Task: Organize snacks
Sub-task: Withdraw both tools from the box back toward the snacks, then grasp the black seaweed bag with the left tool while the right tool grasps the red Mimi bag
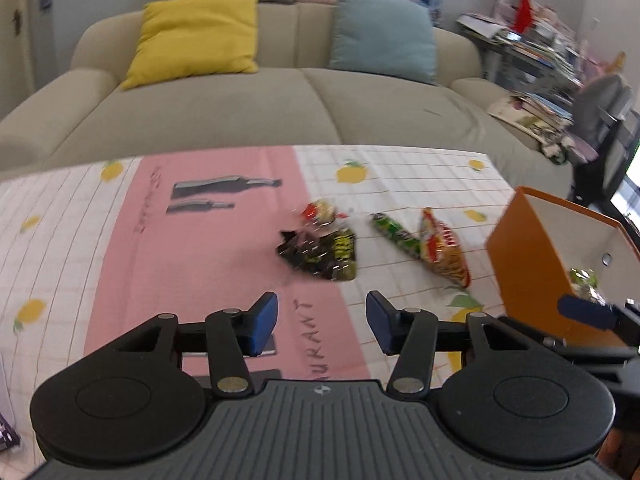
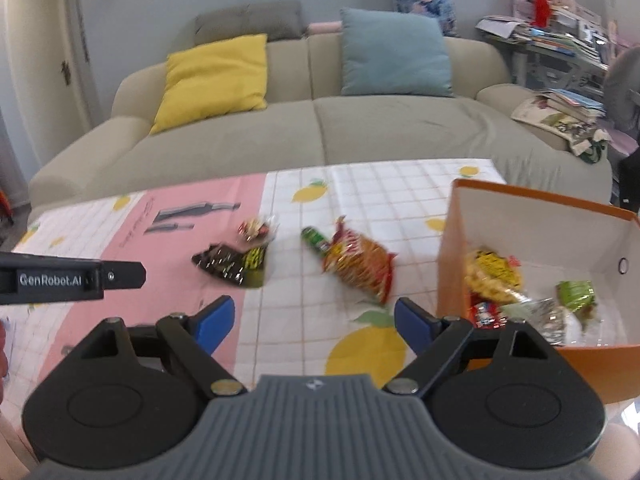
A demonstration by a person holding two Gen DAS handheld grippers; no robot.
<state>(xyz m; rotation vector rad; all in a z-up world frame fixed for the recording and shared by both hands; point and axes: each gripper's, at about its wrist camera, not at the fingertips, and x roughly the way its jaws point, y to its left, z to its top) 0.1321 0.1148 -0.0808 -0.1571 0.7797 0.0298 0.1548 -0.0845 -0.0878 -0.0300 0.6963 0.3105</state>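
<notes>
Loose snack packets lie on the table's patterned cloth: a black-and-yellow packet [image 1: 322, 254] [image 2: 234, 264], a small red-and-green one [image 1: 318, 213] [image 2: 256, 227] behind it, a green stick pack [image 1: 394, 234] [image 2: 314, 240] and a red-orange chip bag [image 1: 442, 248] [image 2: 358, 266]. An orange box [image 1: 532, 264] [image 2: 452, 248] stands at the right with several packets inside, among them a yellow bag [image 2: 492, 276]. My left gripper [image 1: 322, 322] hovers open just short of the black packet, nothing between its blue pads. My right gripper [image 2: 314, 320] is open near the chip bag, beside the box.
A beige sofa [image 1: 248, 108] with a yellow cushion [image 1: 196, 38] and a teal cushion [image 1: 382, 32] runs behind the table. Cluttered shelves of books [image 1: 540, 48] stand at the right. The left gripper's body [image 2: 60, 280] reaches in at the right view's left edge.
</notes>
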